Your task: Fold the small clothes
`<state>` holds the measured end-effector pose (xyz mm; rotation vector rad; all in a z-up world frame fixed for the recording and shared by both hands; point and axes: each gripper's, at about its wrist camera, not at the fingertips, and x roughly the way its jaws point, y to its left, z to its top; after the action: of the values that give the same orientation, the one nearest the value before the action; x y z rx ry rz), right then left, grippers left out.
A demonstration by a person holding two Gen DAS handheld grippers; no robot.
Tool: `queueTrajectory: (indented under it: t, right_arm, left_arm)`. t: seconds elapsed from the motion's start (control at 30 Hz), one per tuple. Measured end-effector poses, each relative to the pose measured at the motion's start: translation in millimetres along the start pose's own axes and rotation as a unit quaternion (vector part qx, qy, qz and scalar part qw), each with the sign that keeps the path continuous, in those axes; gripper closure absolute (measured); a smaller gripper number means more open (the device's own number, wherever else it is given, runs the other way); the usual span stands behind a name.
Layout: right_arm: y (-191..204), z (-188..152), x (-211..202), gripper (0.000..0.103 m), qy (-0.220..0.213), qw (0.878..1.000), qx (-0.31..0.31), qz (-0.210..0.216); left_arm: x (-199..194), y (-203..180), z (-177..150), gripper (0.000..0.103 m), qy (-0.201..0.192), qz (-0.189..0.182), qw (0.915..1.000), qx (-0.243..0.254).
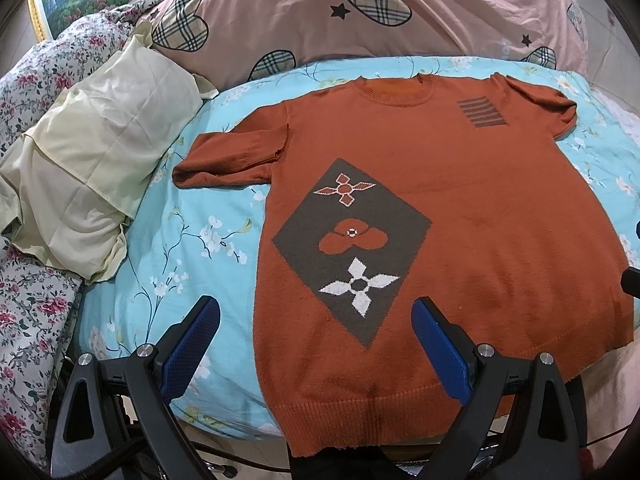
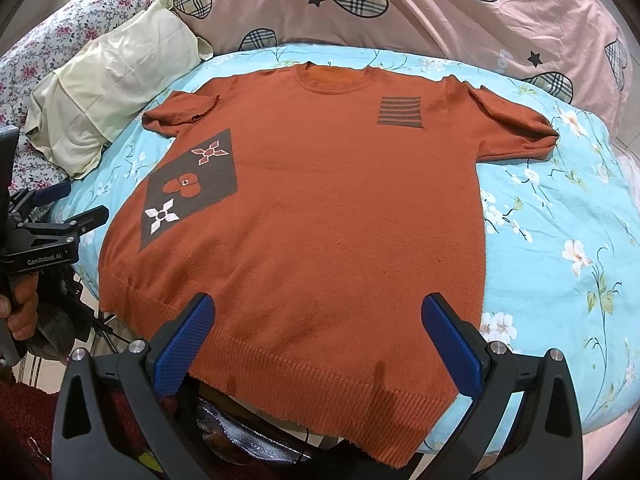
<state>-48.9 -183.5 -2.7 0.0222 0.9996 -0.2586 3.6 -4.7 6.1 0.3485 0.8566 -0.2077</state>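
Observation:
A rust-orange knit short-sleeved top (image 1: 460,208) (image 2: 340,208) lies flat and face up on a light blue floral bedspread, collar at the far side, ribbed hem hanging over the near edge. It bears a grey diamond with flowers (image 1: 352,248) (image 2: 192,184) and a grey striped patch (image 2: 400,112). My left gripper (image 1: 316,320) hovers open over the hem's left part, one finger over the bedspread. My right gripper (image 2: 318,316) is open above the hem's middle, nothing between its fingers. The left gripper (image 2: 74,204) also shows at the left edge of the right wrist view, held by a hand (image 2: 20,312).
The blue bedspread (image 1: 192,240) (image 2: 560,240) covers the bed. A pale yellow pillow (image 1: 88,152) (image 2: 112,84) lies at the far left, a pink quilt with plaid hearts (image 1: 360,16) (image 2: 400,8) behind the top, floral bedding (image 1: 28,312) at the left. Below the hem are dark items on the floor.

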Motion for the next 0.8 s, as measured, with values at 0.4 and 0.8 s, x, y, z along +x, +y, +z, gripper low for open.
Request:
queueTrajectory:
  t: [0.4, 0.8]
  right_arm:
    - [0, 1, 2, 0.000, 0.001, 1.000, 0.001, 0.001]
    - [-20, 12, 20, 0.000, -0.002, 1.000, 0.015, 0.005]
  left_arm:
    - [8, -2, 2, 0.006, 0.006, 0.001, 1.0000, 0.003]
    - [39, 3, 6, 0.006, 0.042, -0.021, 0.9985, -0.027]
